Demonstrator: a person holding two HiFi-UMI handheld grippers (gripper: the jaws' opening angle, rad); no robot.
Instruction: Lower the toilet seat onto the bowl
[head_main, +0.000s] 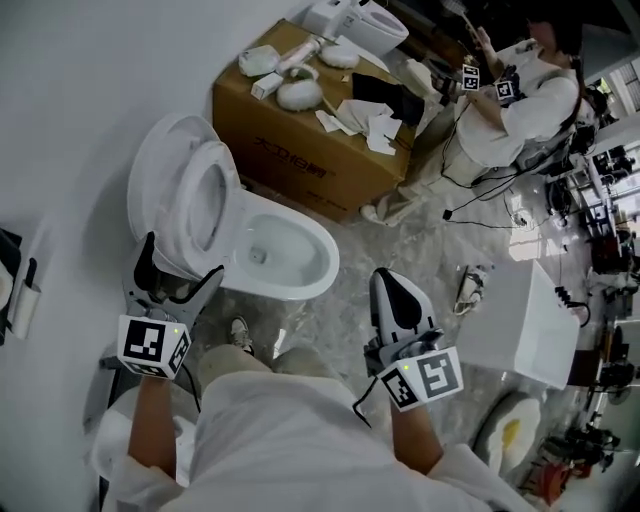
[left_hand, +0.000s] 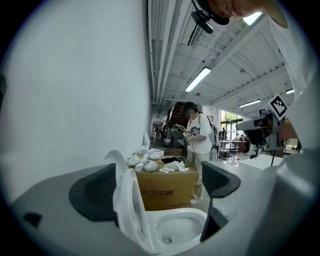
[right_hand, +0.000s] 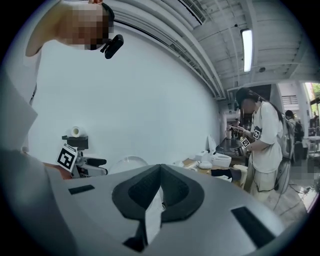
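Left gripper (head_main: 180, 268) set at the raised toilet seat (left_hand: 127, 200); lowering not yet begun.
Its jaws are spread, with the upright seat standing between them, apparently ungripped. The right gripper (head_main: 388, 290) is clenched on nothing, near right. The bowl (head_main: 300, 290) is uncovered.

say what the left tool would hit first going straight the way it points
Most likely the raised toilet seat, standing between the left tool's open jaws. Depth is unclear; the bowl lies beyond.
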